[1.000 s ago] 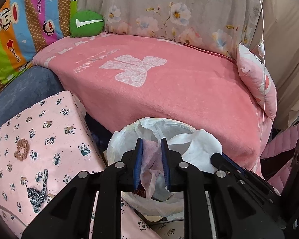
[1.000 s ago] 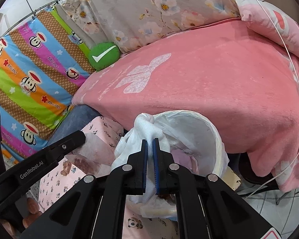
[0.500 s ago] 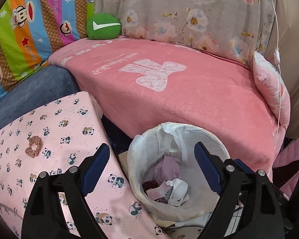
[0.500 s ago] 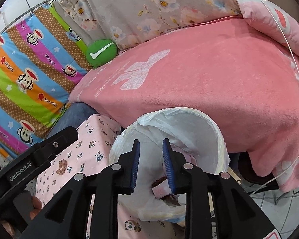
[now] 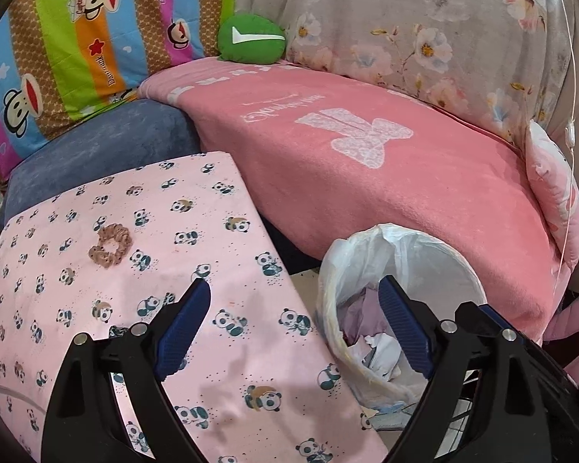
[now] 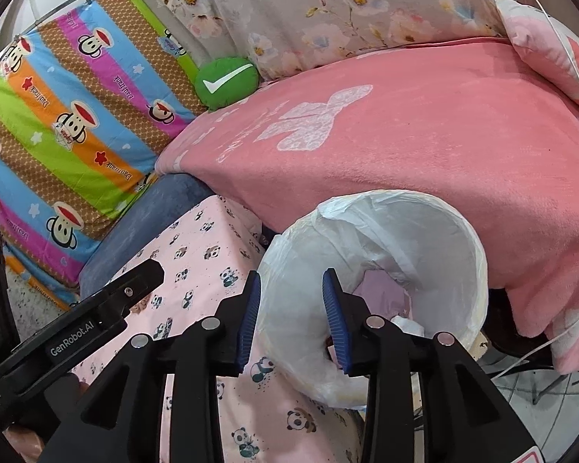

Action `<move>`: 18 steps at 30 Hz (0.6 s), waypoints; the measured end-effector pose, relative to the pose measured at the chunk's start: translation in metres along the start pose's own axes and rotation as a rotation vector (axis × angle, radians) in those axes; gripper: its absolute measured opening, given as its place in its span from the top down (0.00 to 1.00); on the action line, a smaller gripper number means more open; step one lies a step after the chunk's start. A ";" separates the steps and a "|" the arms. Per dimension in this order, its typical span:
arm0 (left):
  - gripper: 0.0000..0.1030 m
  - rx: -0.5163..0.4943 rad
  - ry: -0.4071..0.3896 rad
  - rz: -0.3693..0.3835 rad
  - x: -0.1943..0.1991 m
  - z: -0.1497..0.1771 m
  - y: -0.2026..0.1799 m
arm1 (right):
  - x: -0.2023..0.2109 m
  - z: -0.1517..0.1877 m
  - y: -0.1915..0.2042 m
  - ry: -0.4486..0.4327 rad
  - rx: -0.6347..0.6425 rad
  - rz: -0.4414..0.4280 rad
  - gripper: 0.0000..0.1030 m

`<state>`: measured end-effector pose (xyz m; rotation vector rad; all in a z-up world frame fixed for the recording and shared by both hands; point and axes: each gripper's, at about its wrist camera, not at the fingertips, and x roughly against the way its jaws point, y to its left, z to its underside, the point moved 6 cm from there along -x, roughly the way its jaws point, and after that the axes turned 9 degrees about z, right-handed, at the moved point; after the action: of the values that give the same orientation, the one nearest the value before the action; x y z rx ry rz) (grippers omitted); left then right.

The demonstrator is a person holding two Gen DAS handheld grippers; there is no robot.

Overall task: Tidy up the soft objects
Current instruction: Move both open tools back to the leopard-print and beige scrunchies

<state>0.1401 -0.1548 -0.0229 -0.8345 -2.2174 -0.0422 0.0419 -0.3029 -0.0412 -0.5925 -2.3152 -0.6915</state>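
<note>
Both your grippers are empty: left gripper [image 5: 293, 308] has its jaws wide apart, right gripper [image 6: 289, 301] is parted about halfway.

Risks:
- Right gripper straddles the near rim of the bin [image 6: 478, 270]. The liner is thin and loose, so closing or pulling back here would likely snag it and tip the bin.
- The scrunchie [image 5: 110, 245] is small and flat on the panda cloth [image 5: 212, 239]. Come in too deep and you'll likely pinch cloth with it and drag the sheet.

Positions:
- Scrunchie is left of centre in the left view, up and left of the left gripper, well apart from it.
- Green cushion [image 5: 251, 38] is top centre on the pink blanket [image 5: 366, 177], far from both grippers.
- Bin is lower right in the left view, soft scraps already inside.
</note>
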 end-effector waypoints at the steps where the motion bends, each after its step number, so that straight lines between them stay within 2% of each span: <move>1: 0.18 0.006 -0.002 -0.008 0.002 0.001 0.006 | 0.001 0.001 0.002 0.001 0.003 -0.001 0.64; 10: 0.14 0.074 -0.010 -0.097 0.021 0.016 0.063 | -0.004 0.030 0.058 0.046 0.081 -0.045 0.56; 18: 0.14 0.172 -0.021 -0.166 0.039 0.028 0.124 | -0.016 0.058 0.110 0.108 0.154 -0.085 0.56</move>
<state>0.1739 -0.0283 -0.0442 -0.5592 -2.2687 0.0765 0.0890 -0.1874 -0.0551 -0.3796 -2.2784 -0.5630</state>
